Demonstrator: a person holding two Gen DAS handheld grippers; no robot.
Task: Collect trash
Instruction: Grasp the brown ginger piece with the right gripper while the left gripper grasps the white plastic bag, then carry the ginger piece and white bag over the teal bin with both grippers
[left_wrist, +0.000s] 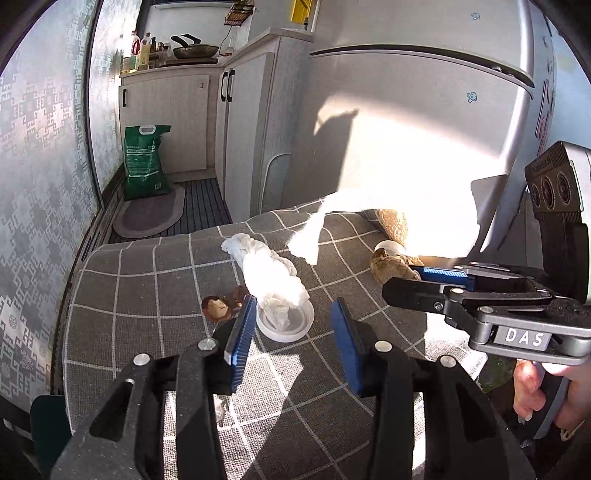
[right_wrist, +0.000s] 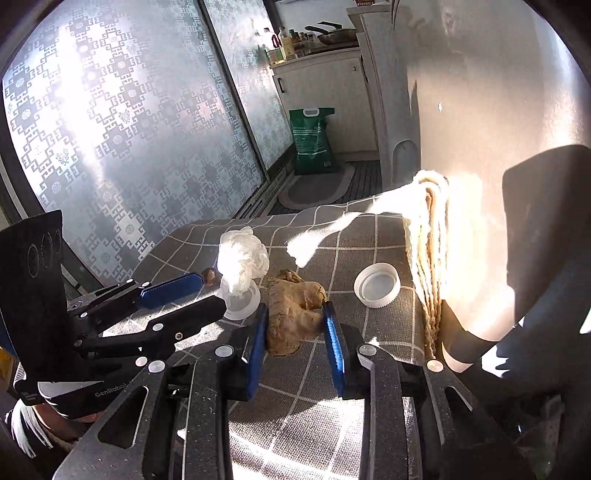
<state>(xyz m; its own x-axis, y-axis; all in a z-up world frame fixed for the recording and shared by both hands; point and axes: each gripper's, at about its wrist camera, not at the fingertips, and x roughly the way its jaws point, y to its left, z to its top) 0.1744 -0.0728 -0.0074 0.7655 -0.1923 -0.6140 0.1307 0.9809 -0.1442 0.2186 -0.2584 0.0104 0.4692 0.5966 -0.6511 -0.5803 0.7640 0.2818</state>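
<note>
A crumpled white tissue (left_wrist: 271, 275) lies on the grey checked cloth (left_wrist: 147, 295), its end resting in a clear plastic lid (left_wrist: 284, 323). My left gripper (left_wrist: 293, 314) is open, its jaws either side of that lid and tissue end. A brown peel scrap (left_wrist: 218, 308) lies left of the lid. A ginger root (right_wrist: 293, 314) sits between the open jaws of my right gripper (right_wrist: 295, 325), close to both pads. A white bottle cap (right_wrist: 376, 284) lies to its right. The tissue (right_wrist: 242, 260) and lid (right_wrist: 242, 301) also show in the right wrist view.
A fridge (left_wrist: 424, 129) stands behind the cloth-covered surface. A coil of beige rope (right_wrist: 430, 236) rests against it at the right. Cabinets (left_wrist: 243, 140), a green bag (left_wrist: 146, 162) and a floor mat (left_wrist: 151, 216) lie beyond. A patterned glass door (right_wrist: 129, 129) runs along the left.
</note>
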